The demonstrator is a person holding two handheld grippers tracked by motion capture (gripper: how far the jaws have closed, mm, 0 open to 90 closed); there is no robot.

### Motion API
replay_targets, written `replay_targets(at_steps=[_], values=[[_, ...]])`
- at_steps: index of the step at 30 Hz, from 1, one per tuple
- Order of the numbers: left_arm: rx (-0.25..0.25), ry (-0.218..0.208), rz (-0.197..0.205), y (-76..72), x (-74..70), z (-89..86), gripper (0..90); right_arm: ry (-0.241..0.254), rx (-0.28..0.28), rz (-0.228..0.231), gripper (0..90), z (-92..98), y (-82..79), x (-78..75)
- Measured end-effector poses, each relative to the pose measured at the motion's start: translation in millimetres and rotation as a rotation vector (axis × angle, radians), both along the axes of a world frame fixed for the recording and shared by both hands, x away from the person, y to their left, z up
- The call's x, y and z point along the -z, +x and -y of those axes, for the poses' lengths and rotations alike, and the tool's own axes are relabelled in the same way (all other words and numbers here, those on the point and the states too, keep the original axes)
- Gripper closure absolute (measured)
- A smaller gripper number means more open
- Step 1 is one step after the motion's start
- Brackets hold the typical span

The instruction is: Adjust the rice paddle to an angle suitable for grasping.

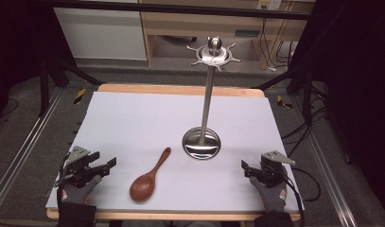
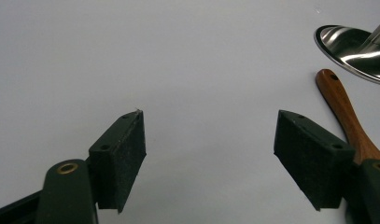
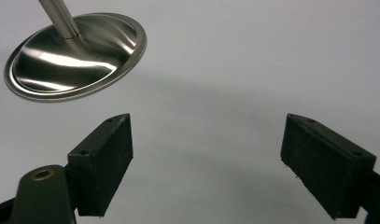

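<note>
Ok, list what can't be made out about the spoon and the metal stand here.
- Wooden spoon: in the left gripper view its bowl is hidden behind a pad of the left gripper.
- Metal stand: in the right gripper view the top edge cuts off its pole.
- Stand's hooks: too small in the high view to count surely.

On the table a spoon lies near the front edge, left of centre, its bowl toward the person and its handle slanting away to the right, ending just beside the round base of the stand. The stand rises upright from that base right of the table's middle, behind the spoon's bowl. The left gripper rests at the front left corner, left of the spoon, and the right gripper at the front right, right of the stand's base, both apart from either thing.
</note>
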State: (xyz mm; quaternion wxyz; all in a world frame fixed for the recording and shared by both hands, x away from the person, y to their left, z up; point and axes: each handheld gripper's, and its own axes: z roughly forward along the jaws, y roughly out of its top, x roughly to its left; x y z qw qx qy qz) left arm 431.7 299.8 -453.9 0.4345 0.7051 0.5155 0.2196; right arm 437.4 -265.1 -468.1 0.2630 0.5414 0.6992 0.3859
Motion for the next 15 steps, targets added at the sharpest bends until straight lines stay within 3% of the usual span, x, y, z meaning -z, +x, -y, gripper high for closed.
replay_targets(at_steps=[15], values=[[0.037, 0.005, 0.001, -2.0, -4.3, 11.1, 28.4, -0.035, 0.01, -0.014, 21.9, 0.3, -0.1, 1.7]])
